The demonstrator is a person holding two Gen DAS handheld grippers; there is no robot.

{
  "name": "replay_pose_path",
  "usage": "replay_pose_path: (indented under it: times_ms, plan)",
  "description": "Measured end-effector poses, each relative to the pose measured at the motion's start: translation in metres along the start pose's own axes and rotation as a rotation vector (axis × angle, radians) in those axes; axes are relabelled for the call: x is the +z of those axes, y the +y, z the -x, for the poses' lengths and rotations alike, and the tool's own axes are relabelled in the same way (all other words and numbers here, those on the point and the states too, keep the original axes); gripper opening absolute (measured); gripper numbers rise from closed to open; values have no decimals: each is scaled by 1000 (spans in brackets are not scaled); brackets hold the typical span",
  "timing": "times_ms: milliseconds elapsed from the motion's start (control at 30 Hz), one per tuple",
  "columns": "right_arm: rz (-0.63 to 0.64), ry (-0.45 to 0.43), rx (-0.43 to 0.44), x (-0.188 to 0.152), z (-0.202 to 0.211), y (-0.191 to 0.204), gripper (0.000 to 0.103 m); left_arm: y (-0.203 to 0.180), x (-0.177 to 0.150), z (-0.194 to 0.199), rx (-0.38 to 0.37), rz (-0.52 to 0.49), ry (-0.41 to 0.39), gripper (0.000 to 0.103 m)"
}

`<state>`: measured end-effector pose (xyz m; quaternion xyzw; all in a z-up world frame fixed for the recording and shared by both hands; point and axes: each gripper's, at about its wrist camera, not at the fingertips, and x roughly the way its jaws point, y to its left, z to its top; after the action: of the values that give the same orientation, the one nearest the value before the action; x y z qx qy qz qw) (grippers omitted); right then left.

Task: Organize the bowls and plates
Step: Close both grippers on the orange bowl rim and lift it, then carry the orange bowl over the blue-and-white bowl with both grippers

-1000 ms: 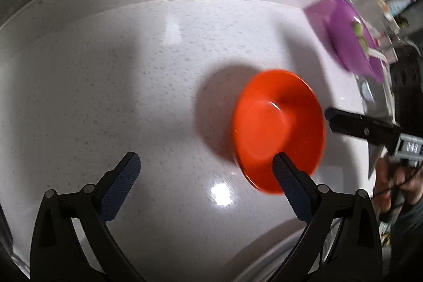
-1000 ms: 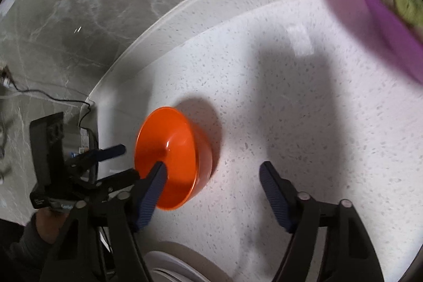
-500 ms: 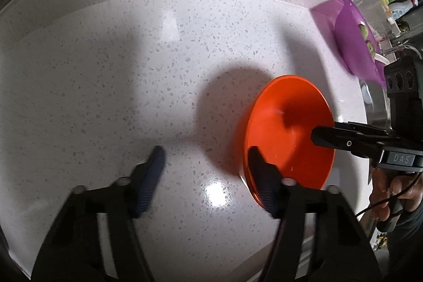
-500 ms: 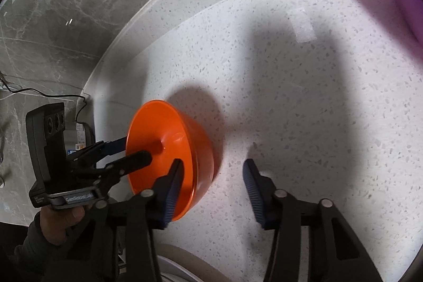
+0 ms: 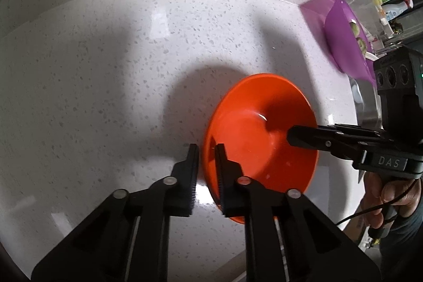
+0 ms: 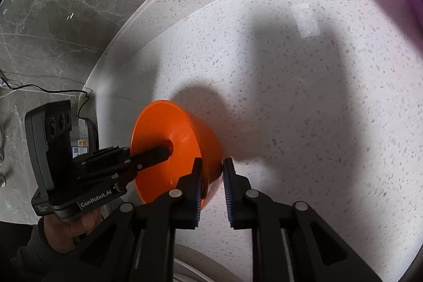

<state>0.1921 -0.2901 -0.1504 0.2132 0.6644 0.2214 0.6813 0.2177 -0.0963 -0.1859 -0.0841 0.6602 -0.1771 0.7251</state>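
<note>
Two-handed pickup of the bowl (image 5: 260,128) from the counter (image 5: 105,65). The left tongs (image 5: 206,171) were closed on the bowl's near rim, one finger inside and one outside, the wall pinched between the pads. The right tongs (image 6: 212,186) straddled the opposite rim in the same way; their jaws were closing, the wall between them, the inner pad against it and the outer pad apparently just touching. The bowl sat between the two tongs, its base seemingly on the counter. A purple dish (image 5: 343,38) lay well beyond the right tongs. The step in hand was judged to be securing the grasp. The next move would call for an even lift with both tongs, keeping the bowl level, before carrying it to where the bowls are kept.
</note>
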Motion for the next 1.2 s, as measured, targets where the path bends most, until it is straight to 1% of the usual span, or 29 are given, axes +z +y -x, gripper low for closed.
replay_pose_path:
  times_ms: [67, 167, 300, 433, 600, 800, 933, 1067, 1200]
  plan:
    - [-11, -1, -4, 0, 0, 1, 16, -1, -2, 0, -1, 3, 1, 10]
    - [-36, 1, 4, 1, 2, -1, 16, 3, -4, 2, -22, 21, 3, 10]
    - [-38, 4, 8, 0, 7, 1, 16, 5, -7, 13, -30, 39, -6, 10]
    - [-30, 1, 29, -2, 16, 9, 16, 9, -13, 35, -40, 57, -31, 10]
    - [23, 4, 41, -9, 26, 38, 16, 20, -31, 69, -49, 86, -70, 10]
    - [112, 21, 78, -25, 26, 88, 16, 42, -69, 121, -59, 139, -137, 12]
    - [178, 47, 99, -36, 20, 124, 16, 59, -101, 156, -52, 184, -188, 13]
    - [246, 80, 117, -50, 12, 158, 16, 76, -136, 183, -37, 226, -230, 13]
    - [297, 125, 124, -63, -3, 186, 16, 97, -171, 201, -25, 272, -255, 13]
